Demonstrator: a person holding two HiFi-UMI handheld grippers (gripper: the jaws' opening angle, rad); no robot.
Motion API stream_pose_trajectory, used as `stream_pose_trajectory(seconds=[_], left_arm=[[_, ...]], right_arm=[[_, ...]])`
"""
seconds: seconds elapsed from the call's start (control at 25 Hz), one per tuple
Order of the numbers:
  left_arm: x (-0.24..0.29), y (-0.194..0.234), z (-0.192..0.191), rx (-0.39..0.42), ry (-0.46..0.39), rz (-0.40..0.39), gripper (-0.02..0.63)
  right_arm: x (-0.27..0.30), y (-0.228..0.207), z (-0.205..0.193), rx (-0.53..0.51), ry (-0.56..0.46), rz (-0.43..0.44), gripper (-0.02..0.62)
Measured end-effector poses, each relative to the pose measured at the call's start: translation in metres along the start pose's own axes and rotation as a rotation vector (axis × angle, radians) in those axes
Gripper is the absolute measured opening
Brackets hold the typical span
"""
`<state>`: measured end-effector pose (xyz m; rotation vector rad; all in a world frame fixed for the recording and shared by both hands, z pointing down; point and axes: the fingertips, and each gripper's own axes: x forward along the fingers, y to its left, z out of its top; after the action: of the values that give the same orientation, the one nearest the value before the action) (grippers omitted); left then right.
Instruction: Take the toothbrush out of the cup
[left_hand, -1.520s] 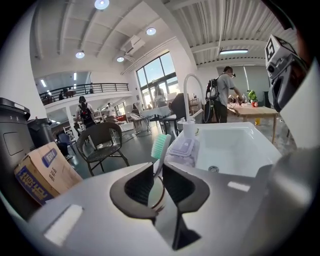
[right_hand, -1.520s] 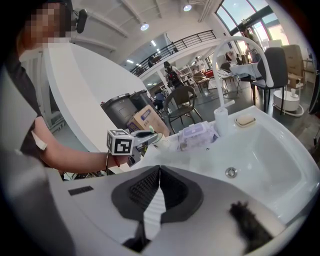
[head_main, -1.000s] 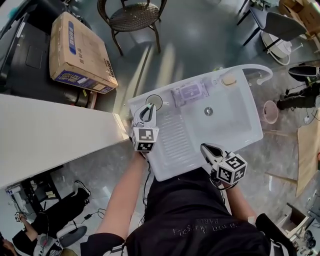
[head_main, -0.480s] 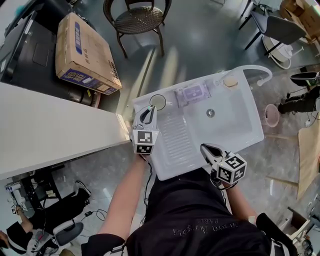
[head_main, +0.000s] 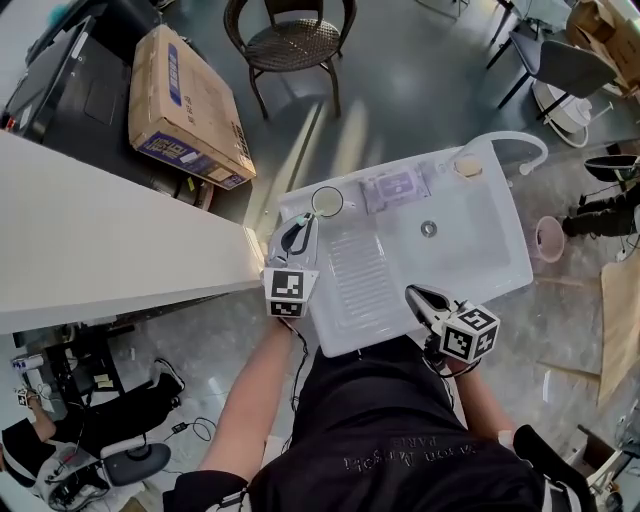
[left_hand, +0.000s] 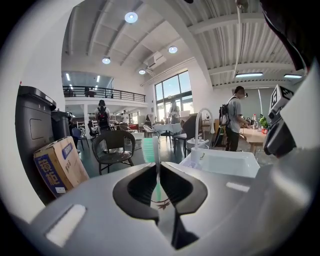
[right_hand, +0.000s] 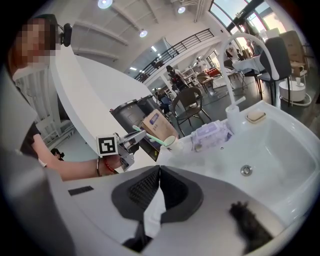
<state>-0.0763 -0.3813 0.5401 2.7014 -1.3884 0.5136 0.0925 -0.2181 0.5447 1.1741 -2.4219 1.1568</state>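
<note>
Left tongs clamped on toothbrush handle; right tongs closed, empty | toothbrush: light, stiff, smooth plastic, likely slips | grip mid-handle, below bristles

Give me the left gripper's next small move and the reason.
Probably lift the left gripper a bit higher, away from the cup: its jaws are shut on the toothbrush, yet in the right gripper view the handle's lower end sits close to the rim, perhaps not clear.
</note>
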Motion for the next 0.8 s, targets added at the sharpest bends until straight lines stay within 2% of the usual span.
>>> stream_pose_trajectory(seconds=[0.8], left_arm=[[-0.079,-0.022,0.057,-0.002,-0.116,-0.008,0.031]], right_arm=[[0.016,0.027,-0.007,-0.118,0.058,0.037,0.012]])
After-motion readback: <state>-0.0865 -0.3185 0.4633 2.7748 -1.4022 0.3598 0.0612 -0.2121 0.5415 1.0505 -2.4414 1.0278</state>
